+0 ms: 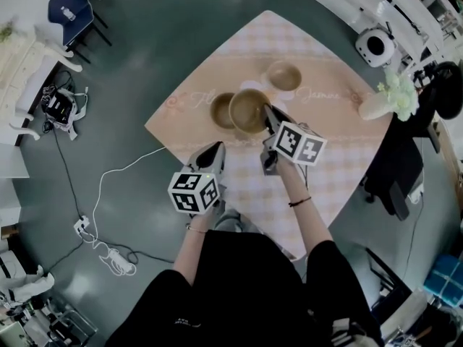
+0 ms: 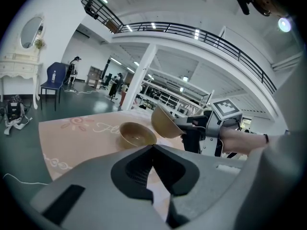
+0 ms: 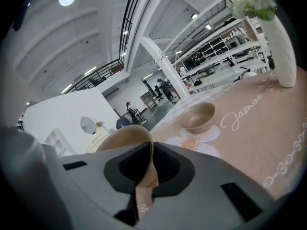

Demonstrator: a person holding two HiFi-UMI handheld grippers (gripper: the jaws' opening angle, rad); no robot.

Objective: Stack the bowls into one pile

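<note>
Three tan bowls are in view on a table with a pink checked cloth point(image 1: 325, 165). One bowl point(image 1: 283, 76) point(image 3: 199, 116) stands at the far side of the cloth. A second bowl point(image 1: 221, 111) point(image 2: 136, 134) stands left of centre. My right gripper point(image 1: 268, 114) point(image 3: 146, 150) is shut on the rim of the third bowl point(image 1: 249, 111) point(image 2: 165, 122) point(image 3: 125, 139), which hangs tilted just above and to the right of the second. My left gripper point(image 1: 217, 147) point(image 2: 153, 148) hovers nearer the person, its jaws shut with nothing between them.
A white vase with flowers point(image 1: 376, 105) point(image 3: 278, 47) stands at the right corner of the cloth. A white device point(image 1: 375, 46) sits beyond it. On the grey floor to the left lie cables point(image 1: 101, 230), with a blue chair point(image 1: 71, 11) farther off.
</note>
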